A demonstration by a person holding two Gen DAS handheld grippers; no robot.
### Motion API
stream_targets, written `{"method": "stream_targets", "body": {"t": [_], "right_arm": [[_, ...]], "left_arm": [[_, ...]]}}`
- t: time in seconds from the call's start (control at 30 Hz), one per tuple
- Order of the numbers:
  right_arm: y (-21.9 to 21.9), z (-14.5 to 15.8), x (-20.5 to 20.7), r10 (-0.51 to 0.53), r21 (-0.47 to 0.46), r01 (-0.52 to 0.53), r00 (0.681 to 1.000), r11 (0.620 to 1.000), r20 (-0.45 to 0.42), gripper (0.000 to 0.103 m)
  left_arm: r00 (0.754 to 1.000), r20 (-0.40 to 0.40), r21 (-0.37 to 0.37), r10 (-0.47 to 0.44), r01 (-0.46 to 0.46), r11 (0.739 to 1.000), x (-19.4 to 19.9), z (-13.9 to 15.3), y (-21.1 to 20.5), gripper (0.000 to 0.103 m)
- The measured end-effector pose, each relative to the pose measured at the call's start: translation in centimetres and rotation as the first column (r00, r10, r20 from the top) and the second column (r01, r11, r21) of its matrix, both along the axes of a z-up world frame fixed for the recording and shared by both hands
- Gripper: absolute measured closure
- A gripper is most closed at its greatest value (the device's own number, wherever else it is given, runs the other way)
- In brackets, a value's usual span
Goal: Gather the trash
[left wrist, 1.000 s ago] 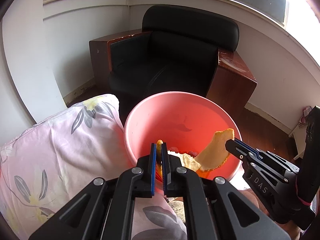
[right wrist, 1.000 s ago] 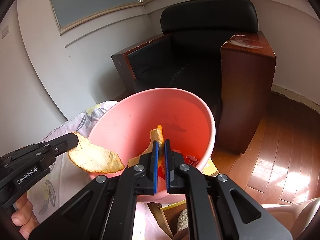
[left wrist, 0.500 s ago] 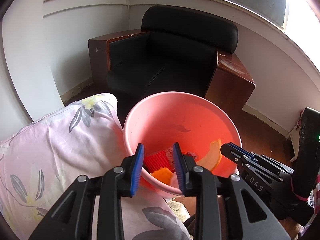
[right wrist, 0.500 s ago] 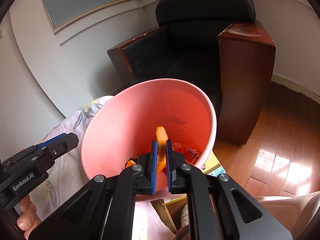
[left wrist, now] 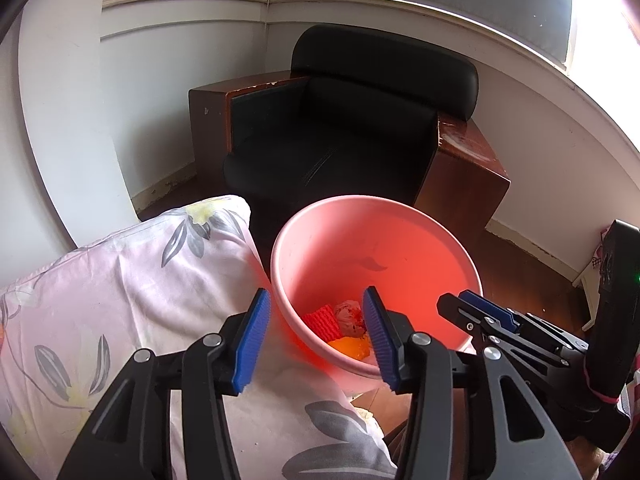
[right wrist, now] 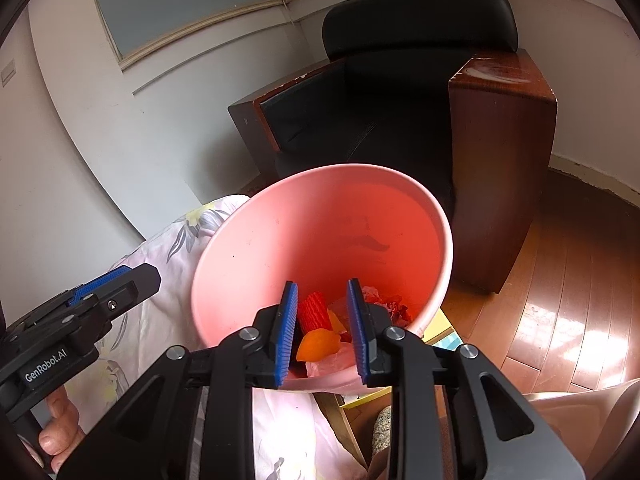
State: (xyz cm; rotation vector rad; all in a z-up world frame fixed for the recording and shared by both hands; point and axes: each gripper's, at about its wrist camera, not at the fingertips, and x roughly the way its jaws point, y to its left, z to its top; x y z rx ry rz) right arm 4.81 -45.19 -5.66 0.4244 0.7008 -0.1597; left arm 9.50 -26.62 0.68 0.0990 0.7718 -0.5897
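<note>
Orange peel (right wrist: 318, 344) inside pink bin (right wrist: 248, 256), below parted right tongs (right wrist: 323, 334)

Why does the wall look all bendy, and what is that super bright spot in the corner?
Left wrist view: the fisheye lens bends the wall moulding into a curve, and the window is washed out white. Right wrist view: the wooden floor shows shiny glare patches; the pink bucket glows red inside.

Smooth plastic bin (right wrist: 400, 216), glossy wood floor (right wrist: 568, 304) — black leather armchair (left wrist: 360, 136).
</note>
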Motion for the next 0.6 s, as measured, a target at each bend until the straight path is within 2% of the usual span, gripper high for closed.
{"method": "stream_targets", "body": {"t": [0.6], "right_arm": [[3.8,2.9,-1.4,0.105,-0.011,-0.104,0.992,0.995,0.067,0.077]], "left_arm": [[0.994,0.01,-0.039,0.113,-0.112,0.993,-1.4,1.6,6.3,0.048]]}}
